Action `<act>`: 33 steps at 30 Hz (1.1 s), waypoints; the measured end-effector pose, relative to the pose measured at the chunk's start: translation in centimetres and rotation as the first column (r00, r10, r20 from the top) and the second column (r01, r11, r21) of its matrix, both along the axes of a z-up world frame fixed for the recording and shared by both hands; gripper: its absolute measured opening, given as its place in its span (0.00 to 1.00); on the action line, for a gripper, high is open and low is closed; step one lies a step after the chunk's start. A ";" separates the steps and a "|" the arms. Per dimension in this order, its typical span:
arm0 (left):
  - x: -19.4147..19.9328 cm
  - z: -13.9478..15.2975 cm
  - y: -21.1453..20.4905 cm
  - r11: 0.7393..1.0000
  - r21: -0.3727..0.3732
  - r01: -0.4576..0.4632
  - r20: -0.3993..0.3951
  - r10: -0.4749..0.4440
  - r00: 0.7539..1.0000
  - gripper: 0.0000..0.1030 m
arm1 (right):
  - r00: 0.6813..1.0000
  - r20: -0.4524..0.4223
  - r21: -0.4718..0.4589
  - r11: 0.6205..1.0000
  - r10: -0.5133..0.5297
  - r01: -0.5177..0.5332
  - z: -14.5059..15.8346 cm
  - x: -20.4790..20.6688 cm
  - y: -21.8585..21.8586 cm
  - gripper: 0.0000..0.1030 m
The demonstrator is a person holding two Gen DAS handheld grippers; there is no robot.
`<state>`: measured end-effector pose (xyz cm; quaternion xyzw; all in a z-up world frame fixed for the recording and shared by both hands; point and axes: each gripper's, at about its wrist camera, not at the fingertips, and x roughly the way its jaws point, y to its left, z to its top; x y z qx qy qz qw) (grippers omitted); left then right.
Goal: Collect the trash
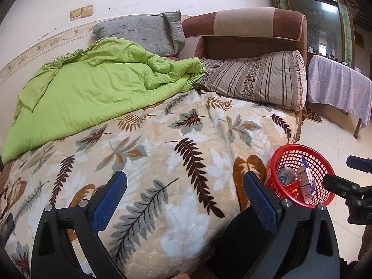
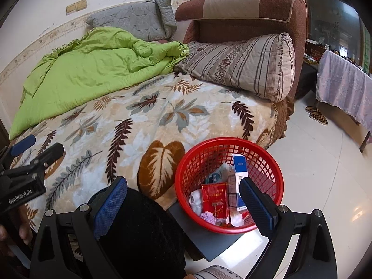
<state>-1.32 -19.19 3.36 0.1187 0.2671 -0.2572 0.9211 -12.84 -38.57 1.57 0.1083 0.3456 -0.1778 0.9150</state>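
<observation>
- Biggest thing here is the bed [image 2: 144, 121], covered in a cream blanket with a leaf print and filling most of both views.
- A rumpled green quilt [image 1: 93, 86] is bunched on the far left of it, up against the wall.
- Far right of the bed there's a striped pillow [image 2: 241, 67] leaning on the brown headboard [image 2: 246, 14], plus a grey pillow [image 1: 144, 32] by the wall.
- The red mesh basket [image 2: 229, 153] sits on a dark flat stand just beside the bed's near right edge, on the floor side.
- Trash is already in it: a blue and white carton [image 2: 239, 176] standing up, a red packet [image 2: 215, 200], some crumpled white tissue [image 2: 196, 201].
- Left tongs [image 1: 184, 197] are spread wide over the blanket, nothing between them.
- Right tongs [image 2: 183, 203] gape just as wide, near the basket, holding nothing.
</observation>
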 end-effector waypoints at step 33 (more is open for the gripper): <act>1.1 -2.1 0.6 0.999 0.041 -0.029 -0.033 0.030 0.999 0.96 | 1.000 0.007 0.056 0.998 0.005 -0.006 -1.5 1.0 -0.3 0.96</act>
